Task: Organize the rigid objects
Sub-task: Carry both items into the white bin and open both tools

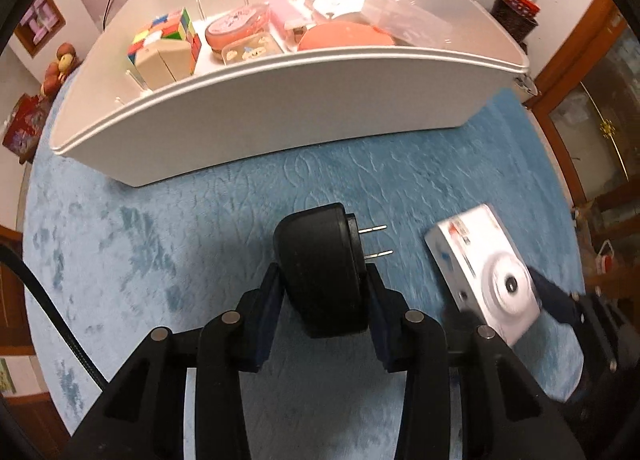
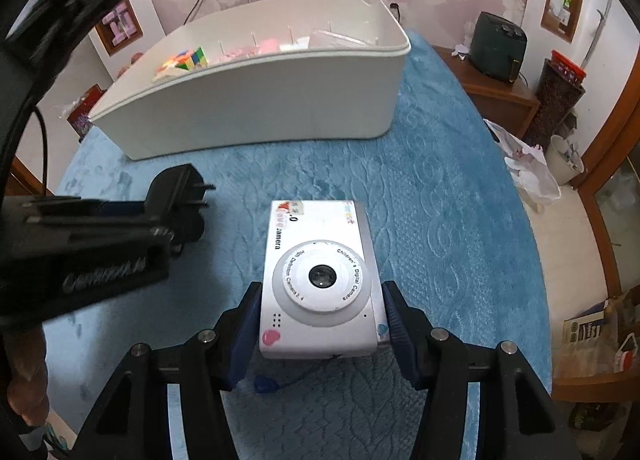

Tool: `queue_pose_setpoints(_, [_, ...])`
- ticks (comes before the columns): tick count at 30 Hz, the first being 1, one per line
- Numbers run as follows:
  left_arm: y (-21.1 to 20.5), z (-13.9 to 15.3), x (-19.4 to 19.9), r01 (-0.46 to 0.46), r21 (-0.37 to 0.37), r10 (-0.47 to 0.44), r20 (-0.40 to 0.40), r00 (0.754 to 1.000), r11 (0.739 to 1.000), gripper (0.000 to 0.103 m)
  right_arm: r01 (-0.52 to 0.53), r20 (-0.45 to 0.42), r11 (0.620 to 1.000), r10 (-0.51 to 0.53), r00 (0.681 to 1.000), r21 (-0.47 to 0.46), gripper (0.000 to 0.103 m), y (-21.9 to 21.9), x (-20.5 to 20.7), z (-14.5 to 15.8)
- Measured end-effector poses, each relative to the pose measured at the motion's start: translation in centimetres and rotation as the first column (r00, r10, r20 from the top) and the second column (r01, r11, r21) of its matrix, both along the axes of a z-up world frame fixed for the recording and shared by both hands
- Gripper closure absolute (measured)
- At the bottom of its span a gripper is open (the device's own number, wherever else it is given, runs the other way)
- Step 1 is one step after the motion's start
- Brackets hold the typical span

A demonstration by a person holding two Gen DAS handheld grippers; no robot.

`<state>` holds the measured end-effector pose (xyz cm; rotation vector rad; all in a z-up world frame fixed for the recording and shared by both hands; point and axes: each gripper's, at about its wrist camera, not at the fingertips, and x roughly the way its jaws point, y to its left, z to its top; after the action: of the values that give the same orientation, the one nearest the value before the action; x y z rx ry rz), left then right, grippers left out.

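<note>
Left wrist view shows a blue cloth (image 1: 160, 228) under a long white bin (image 1: 260, 116) already holding a puzzle cube (image 1: 176, 30) and pink containers (image 1: 280, 26). Nearer, well apart from the bin, the right gripper (image 2: 320, 320) clamps a white toy camera (image 2: 320, 280) by its sides. Beside it, the left gripper (image 1: 322, 292) grasps a black plug adapter (image 1: 320, 268), prongs pointing right.

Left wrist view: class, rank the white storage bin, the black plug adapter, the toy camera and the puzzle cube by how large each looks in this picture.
1. white storage bin
2. black plug adapter
3. toy camera
4. puzzle cube

The adapter sits closest to the lens, so its lead over the camera is unsure.
</note>
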<state>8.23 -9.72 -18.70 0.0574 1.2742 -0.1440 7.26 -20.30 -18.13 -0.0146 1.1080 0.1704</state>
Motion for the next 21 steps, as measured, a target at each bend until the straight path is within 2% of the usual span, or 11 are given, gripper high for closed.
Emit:
queue_pose_setpoints(10, [1.6,3.8,-0.8,-0.005,-0.028,0.007,0.05,0.999,1.0,0.061,-0.004,0.049,0.999,0.002,0.999,0.042,0.045,0.3,-1.2,2.8])
queue_pose_setpoints(21, [3.3,8.0,0.4,-0.026,-0.073,0.034,0.109,0.993,0.997,0.061,-0.027,0.203,0.996,0.008,0.979,0.089,0.045,0.8,-1.4,9.7])
